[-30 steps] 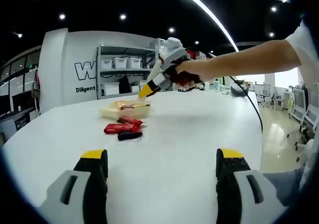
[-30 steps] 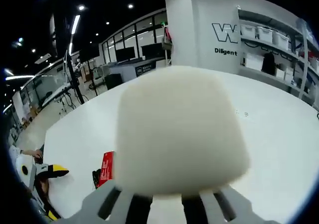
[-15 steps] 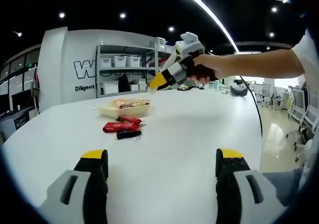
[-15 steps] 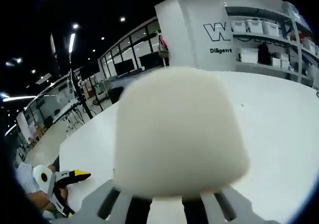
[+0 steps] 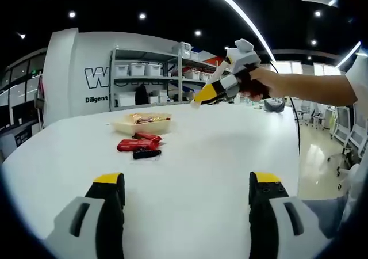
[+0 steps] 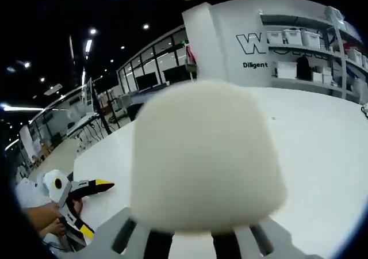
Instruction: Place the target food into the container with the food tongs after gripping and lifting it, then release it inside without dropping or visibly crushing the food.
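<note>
Food tongs (image 6: 207, 155), a white rounded lump up close, are sitting clamped in the right gripper (image 5: 199, 99), which is hanging above the tabletop (image 5: 224, 149). The left gripper (image 5: 187, 184) is gaping wide. Wrapped food (image 5: 146, 119) is lying in the container (image 5: 123, 128) near the far edge, red packets (image 5: 137, 144) just beside it.
</note>
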Motion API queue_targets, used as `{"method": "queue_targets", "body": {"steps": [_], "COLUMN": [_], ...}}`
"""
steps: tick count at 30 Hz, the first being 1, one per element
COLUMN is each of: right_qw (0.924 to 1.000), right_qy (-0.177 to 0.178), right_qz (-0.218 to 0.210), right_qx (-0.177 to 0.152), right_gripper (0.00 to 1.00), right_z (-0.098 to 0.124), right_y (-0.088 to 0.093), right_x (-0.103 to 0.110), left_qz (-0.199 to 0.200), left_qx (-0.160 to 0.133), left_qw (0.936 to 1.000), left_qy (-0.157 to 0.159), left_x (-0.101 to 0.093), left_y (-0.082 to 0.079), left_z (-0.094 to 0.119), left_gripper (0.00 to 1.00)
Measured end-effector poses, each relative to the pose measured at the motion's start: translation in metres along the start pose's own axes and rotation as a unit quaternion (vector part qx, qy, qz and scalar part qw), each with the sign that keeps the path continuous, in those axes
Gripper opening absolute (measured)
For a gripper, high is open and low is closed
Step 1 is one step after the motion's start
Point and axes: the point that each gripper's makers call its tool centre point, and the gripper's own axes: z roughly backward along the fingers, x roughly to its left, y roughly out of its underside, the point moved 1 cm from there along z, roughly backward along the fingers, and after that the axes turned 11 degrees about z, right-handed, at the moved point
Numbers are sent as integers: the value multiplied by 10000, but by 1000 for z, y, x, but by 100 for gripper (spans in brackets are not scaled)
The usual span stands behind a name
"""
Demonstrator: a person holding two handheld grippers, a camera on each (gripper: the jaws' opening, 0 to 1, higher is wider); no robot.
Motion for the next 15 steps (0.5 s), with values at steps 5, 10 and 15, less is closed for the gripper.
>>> {"method": "queue_targets", "body": {"steps": [5, 10, 15], "right_qw": [9999, 9997, 9996], "right_qy": [-3, -33, -76], "right_qz": [159, 235, 221], "right_qx": [-23, -59, -126], "right_gripper": [16, 16, 16], "right_z": [8, 16, 22], "right_y": [7, 15, 19], "right_x": [10, 19, 25], "left_qz": [1, 116, 214], "left_qx": [60, 129, 86], "left_qw": [10000, 9997, 9996], "left_qy": [44, 160, 157], "left_x": [-1, -3, -2], "left_y": [2, 3, 1], "left_z": [0, 0, 0], "left_gripper": [88, 89, 89]}}
